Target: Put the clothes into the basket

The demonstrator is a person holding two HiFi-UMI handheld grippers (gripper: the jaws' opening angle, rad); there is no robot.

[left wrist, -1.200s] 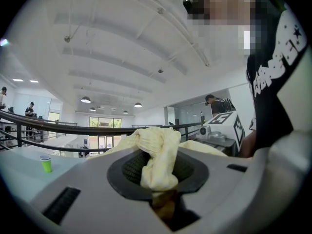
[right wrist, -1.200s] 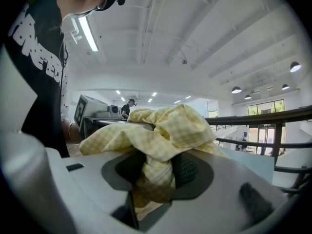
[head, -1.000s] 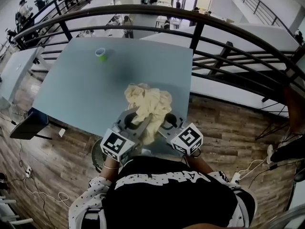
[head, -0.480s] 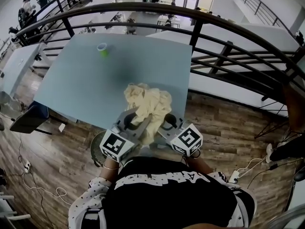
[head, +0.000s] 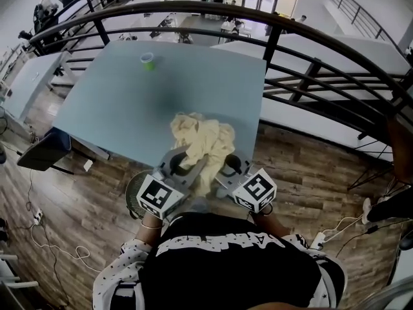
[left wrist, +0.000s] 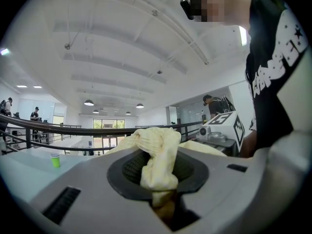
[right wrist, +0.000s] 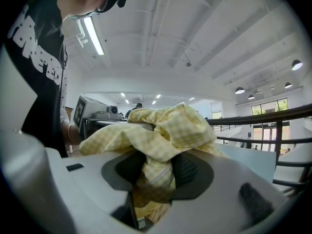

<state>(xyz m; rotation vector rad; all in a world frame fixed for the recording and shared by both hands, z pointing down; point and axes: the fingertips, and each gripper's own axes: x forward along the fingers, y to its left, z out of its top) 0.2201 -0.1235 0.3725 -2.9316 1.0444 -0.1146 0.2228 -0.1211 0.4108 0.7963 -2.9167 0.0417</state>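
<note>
A crumpled pale yellow checked garment point(head: 201, 139) hangs bunched over the near edge of the light blue table point(head: 129, 105). My left gripper point(head: 182, 163) is shut on its left side, with cloth point(left wrist: 157, 147) pinched between the dark pads. My right gripper point(head: 226, 165) is shut on the right side, and folds of fabric point(right wrist: 170, 126) spill over its jaws. Both grippers point level, close together in front of the person's chest. A round mesh basket point(head: 134, 191) stands on the wooden floor below the left gripper, mostly hidden by it.
A green cup point(head: 148, 60) stands at the table's far side. A curved black railing point(head: 284, 28) runs behind and right of the table. A dark chair or case point(head: 40, 152) sits at the left, with cables on the floor. People are far off at the back.
Both grippers have drawn back from the table together with the garment. The table and cup now lie farther away, and more of the basket shows at the lower left.
</note>
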